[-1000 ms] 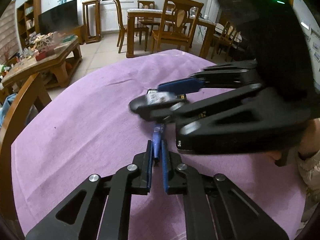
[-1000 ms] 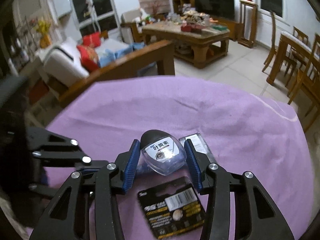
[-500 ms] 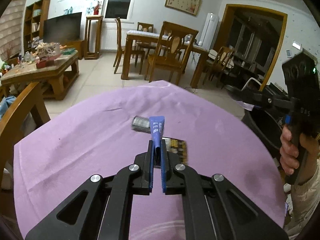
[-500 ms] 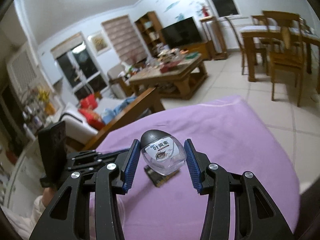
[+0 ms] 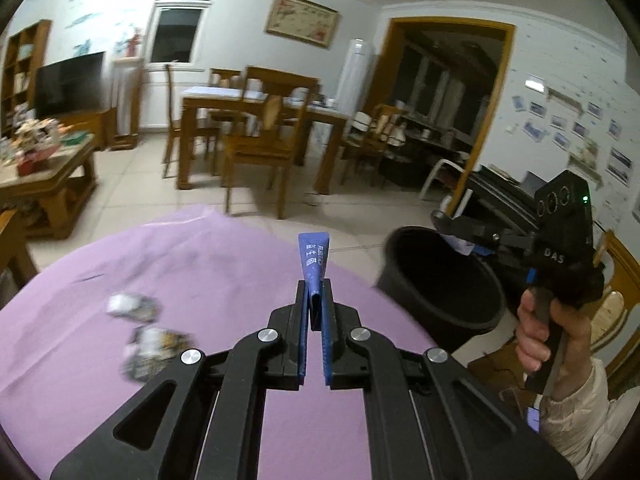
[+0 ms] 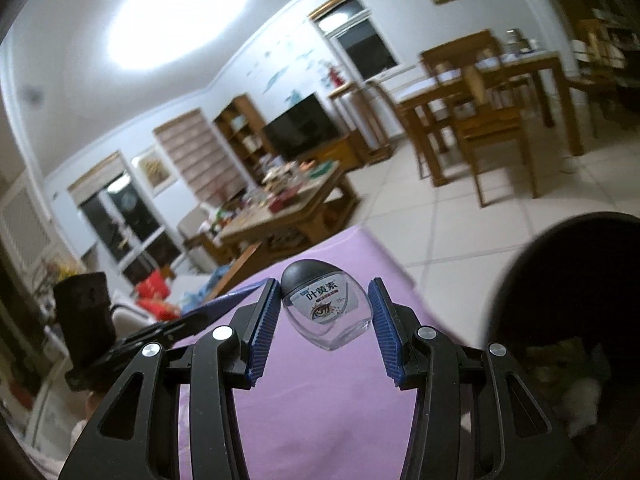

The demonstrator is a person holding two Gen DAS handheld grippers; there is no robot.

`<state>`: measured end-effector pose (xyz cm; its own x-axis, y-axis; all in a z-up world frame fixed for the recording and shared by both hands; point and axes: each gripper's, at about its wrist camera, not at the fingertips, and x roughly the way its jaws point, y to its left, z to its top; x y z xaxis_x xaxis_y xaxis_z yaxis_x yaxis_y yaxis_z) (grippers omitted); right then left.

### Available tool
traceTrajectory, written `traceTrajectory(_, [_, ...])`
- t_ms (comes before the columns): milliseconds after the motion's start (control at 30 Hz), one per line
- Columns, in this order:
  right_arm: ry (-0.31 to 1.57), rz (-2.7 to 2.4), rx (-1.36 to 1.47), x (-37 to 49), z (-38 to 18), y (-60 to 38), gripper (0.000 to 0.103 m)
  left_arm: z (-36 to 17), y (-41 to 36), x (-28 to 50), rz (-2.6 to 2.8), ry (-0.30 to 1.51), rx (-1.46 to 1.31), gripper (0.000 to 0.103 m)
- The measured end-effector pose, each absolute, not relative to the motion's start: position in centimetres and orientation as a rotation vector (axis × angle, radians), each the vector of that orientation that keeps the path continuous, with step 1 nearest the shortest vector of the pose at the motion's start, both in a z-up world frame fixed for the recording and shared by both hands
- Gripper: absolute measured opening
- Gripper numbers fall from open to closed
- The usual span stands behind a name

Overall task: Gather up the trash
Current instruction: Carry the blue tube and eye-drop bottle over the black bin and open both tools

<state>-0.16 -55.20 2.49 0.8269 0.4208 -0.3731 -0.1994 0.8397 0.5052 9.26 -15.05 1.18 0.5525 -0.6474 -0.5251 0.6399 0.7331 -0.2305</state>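
My left gripper [image 5: 315,304] is shut on a flat blue tube [image 5: 315,258] that sticks up above the purple tablecloth [image 5: 200,264]. My right gripper [image 6: 325,312] is shut on a small clear eye-drop bottle [image 6: 324,306] with a dark grey cap. In the left wrist view the right gripper [image 5: 460,236], held by a hand [image 5: 552,336], hangs over the rim of a black bin [image 5: 440,280] beside the table. The right wrist view shows that bin [image 6: 560,288] at lower right with pale trash inside. Two packets [image 5: 148,328] lie on the cloth, blurred.
Beyond the table's far edge lies tiled floor, with a wooden dining table and chairs [image 5: 256,128]. A low wooden coffee table [image 5: 44,176] crowded with items stands at left. A dark doorway [image 5: 444,112] opens at the right.
Both grippers have lifted off the table and swung right toward the black bin, each still gripping its item. The right gripper has travelled far, from over the packets to the bin's rim.
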Motion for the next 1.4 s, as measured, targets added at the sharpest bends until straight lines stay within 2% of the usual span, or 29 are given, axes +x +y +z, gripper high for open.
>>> traceTrajectory(400, [0.440, 0.136, 0.570, -8.6, -0.2, -70.2, 0.046, -0.2, -30.7, 8.1, -0.973, 0.670, 0.070, 0.006])
traceTrajectory(933, [0.462, 0.069, 0.672, -11.6, -4.7, -76.7, 0.046, -3.3, -37.8, 7.3, -1.025, 0.751, 0.164, 0.006])
traceTrajectory(1033, [0.464, 0.067, 0.691, -11.5, -5.0, -77.2, 0.046, -3.5, -38.4, 7.2, -1.013, 0.760, 0.174, 0.007])
traceTrajectory(1067, [0.465, 0.067, 0.696, -11.4, -4.9, -77.0, 0.046, -3.6, -38.3, 7.2, -1.012, 0.765, 0.176, 0.011])
traceTrajectory(1167, [0.467, 0.065, 0.715, -11.2, -5.0, -77.3, 0.047, -3.5, -38.3, 7.2, -1.005, 0.771, 0.176, 0.012])
traceTrajectory(1233, [0.462, 0.062, 0.722, -11.1, -4.8, -77.3, 0.055, -3.5, -38.5, 7.0, -1.005, 0.773, 0.180, 0.013])
traceTrajectory(1300, [0.456, 0.052, 0.724, -11.4, -4.6, -77.1, 0.061, -3.5, -38.0, 6.8, -0.997, 0.773, 0.183, 0.027])
traceTrajectory(1333, [0.453, 0.053, 0.723, -11.3, -4.4, -76.7, 0.062, -3.4, -38.0, 6.8, -0.994, 0.773, 0.180, 0.032])
traceTrajectory(1400, [0.455, 0.054, 0.717, -11.2, -4.1, -76.2, 0.062, -3.1, -37.3, 6.8, -0.984, 0.766, 0.167, 0.051])
